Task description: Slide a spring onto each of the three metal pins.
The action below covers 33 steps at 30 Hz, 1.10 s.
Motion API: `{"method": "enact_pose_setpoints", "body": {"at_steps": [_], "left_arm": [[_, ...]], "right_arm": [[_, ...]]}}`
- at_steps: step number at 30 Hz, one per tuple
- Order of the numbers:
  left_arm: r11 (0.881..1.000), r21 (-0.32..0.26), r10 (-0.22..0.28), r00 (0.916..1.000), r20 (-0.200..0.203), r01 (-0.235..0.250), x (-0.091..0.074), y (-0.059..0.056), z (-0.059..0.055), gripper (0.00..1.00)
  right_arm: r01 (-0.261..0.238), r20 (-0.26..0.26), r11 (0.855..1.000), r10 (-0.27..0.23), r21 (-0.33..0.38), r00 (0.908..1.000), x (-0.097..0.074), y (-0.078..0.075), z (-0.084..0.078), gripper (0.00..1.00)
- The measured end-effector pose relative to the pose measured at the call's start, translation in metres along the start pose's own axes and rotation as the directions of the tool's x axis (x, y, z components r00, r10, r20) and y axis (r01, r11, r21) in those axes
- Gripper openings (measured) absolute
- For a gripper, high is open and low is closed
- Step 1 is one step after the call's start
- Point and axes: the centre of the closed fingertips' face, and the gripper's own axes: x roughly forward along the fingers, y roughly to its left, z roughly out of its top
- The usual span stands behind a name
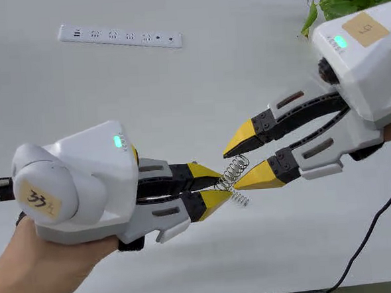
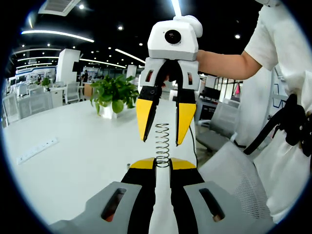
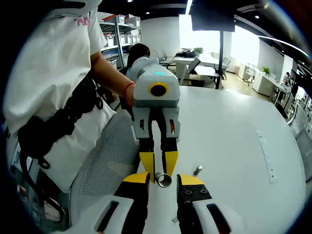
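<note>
Left gripper (image 1: 219, 186), yellow wedge tips clamped on a coiled metal-wire spring (image 1: 232, 173); right gripper (image 1: 239, 165), jaws apart, straddles its free end above the smooth white table (image 1: 180, 107).

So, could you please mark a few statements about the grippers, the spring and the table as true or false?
1. The left gripper is shut on the spring. True.
2. The right gripper is clamped tight on the spring. False: its jaws stand open, one on either side of the spring.
3. A power strip lies on the white table. True.
4. The spring lies flat on the table. False: it is held up in the air between the two grippers.
</note>
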Motion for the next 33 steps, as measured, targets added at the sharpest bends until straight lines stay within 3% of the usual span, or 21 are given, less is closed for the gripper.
{"method": "enact_pose_setpoints", "body": {"at_steps": [5, 13, 33], "left_arm": [[1.000, -0.004, 0.007, 1.0000, 0.006, -0.007, -0.001, 0.001, 0.001, 0.06], [1.000, -0.004, 0.008, 0.9999, 0.009, -0.008, -0.002, 0.002, 0.000, 0.06], [1.000, 0.011, -0.012, 0.9999, 0.002, 0.012, 0.000, -0.002, -0.002, 0.06]], "right_arm": [[-0.057, -0.088, 0.996, 0.051, -0.065, 0.9948, 0.002, 0.003, -0.005, 0.15], [-0.097, -0.150, 0.990, 0.082, -0.098, 0.9854, 0.007, 0.004, -0.006, 0.12], [-0.143, -0.196, 0.984, 0.119, -0.111, 0.9733, 0.008, 0.004, -0.011, 0.07]]}}
